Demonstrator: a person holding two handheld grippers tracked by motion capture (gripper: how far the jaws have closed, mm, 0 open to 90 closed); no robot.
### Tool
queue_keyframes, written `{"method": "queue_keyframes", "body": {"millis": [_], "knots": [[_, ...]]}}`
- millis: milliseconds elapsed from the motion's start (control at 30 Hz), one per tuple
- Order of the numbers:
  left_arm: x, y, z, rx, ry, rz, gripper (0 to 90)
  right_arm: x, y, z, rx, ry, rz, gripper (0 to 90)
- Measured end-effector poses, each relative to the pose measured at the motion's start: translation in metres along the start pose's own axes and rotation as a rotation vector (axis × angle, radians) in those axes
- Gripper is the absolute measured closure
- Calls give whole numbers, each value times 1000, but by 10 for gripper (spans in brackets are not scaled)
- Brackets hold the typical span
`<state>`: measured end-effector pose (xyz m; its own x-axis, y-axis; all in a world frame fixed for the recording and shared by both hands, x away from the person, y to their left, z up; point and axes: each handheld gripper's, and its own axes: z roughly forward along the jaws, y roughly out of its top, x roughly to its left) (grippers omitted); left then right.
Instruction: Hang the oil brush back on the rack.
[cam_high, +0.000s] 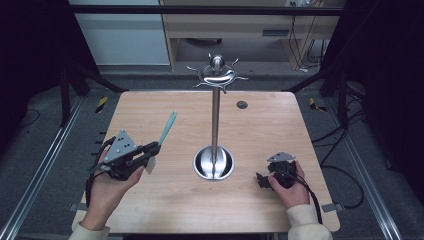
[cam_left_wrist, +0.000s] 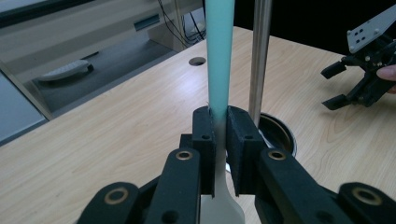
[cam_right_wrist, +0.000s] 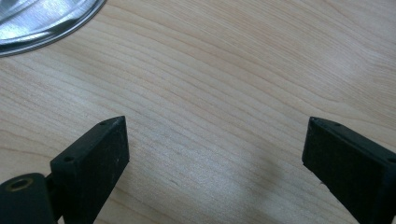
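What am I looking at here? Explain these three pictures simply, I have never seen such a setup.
A person sits at a wooden table, holding a hand-operated claw tool in each hand. The high view looks down from above; the other two pictures come from cameras riding on each claw. The left claw is shut on a spatula with a teal handle and a whitish blade. The right claw is open and holds nothing, hovering over bare wood. In the middle stands a metal stand: a round base, a tall pole and hooks on top.
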<state>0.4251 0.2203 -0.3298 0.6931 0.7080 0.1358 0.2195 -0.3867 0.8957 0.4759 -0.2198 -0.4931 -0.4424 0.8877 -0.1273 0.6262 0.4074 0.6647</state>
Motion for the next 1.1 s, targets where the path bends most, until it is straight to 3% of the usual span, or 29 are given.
{"method": "queue_keyframes", "body": {"millis": [533,1100], "knots": [[-6,31,-3,-88,10,11,821,0,0,-1,-1,1,0,79],[-6,44,-8,-144,12,3,821,0,0,-1,-1,1,2,79]]}}
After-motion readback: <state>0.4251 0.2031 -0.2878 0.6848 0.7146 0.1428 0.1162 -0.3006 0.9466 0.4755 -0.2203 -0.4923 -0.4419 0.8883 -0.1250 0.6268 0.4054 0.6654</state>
